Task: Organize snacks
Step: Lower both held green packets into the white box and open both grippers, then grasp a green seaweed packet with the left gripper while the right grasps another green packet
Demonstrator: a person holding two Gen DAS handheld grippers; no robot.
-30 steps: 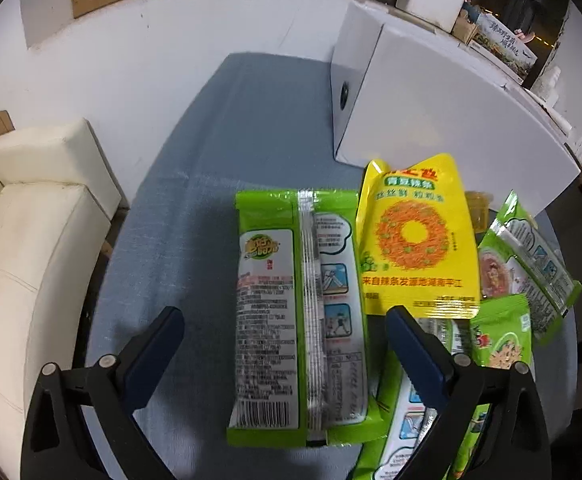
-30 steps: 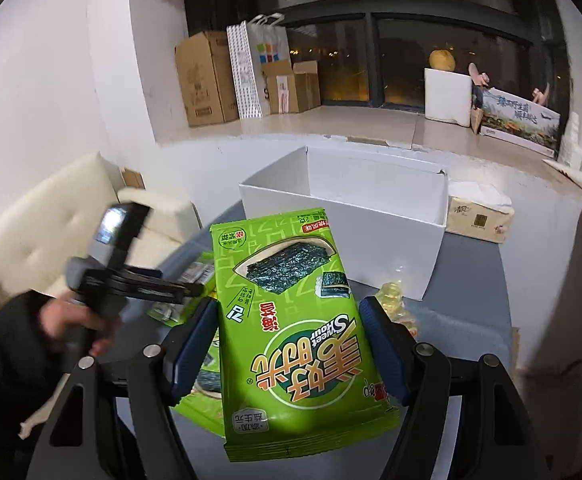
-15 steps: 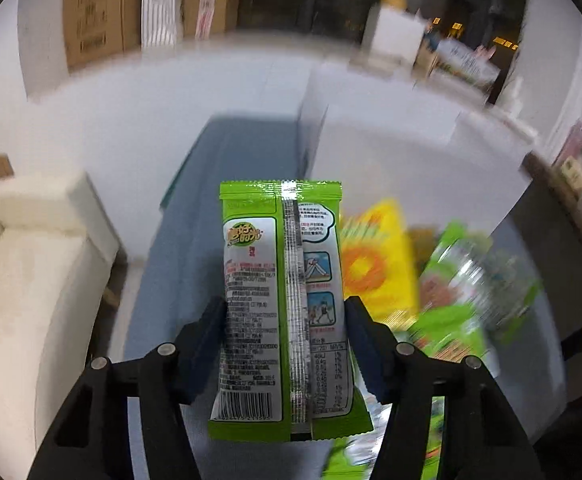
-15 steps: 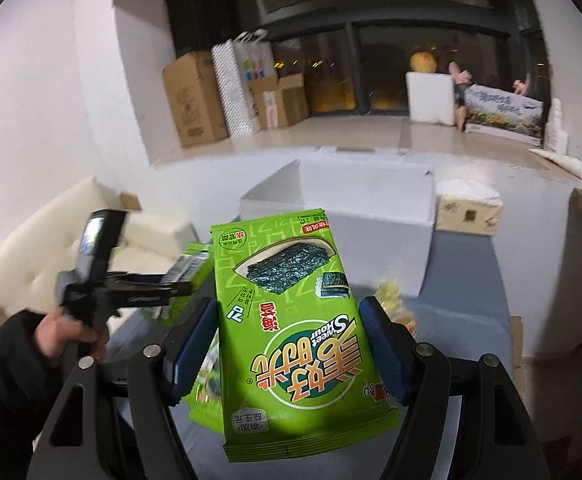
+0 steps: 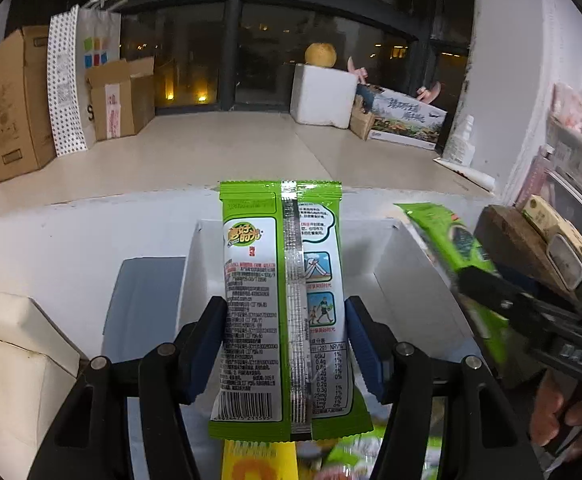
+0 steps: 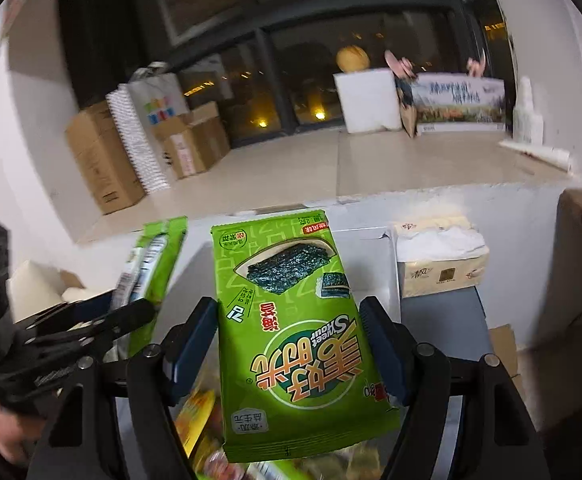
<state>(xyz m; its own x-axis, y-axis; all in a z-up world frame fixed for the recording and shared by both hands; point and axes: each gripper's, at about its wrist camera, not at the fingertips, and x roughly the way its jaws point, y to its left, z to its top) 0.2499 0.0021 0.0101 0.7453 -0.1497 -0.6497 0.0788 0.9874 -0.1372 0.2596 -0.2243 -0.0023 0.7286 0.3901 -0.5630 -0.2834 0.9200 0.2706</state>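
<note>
Left wrist view: the left gripper (image 5: 285, 344) has its blue pads pressed against both long edges of a green snack packet (image 5: 283, 308), holding it upright with its printed back and silver seam facing the camera. The packet hangs above the open white box (image 5: 395, 276), which stands on a grey-blue table (image 5: 143, 292). Below the packet, a yellow packet (image 5: 257, 462) and blurred green wrappers lie on the table. At the right edge, the right gripper (image 5: 487, 292) carries a green seaweed packet (image 5: 451, 256) tilted over the box's right side.

In the right wrist view, the right gripper (image 6: 291, 348) is clamped on the seaweed packet (image 6: 295, 336), front side showing, its print upside down. The left gripper (image 6: 131, 312) with its packet (image 6: 153, 256) appears to the left, just beside. A pack of tissues (image 6: 441, 262) sits past the box's right wall (image 6: 387, 272). Cardboard boxes (image 6: 103, 156) stand on a ledge by the dark window.
</note>
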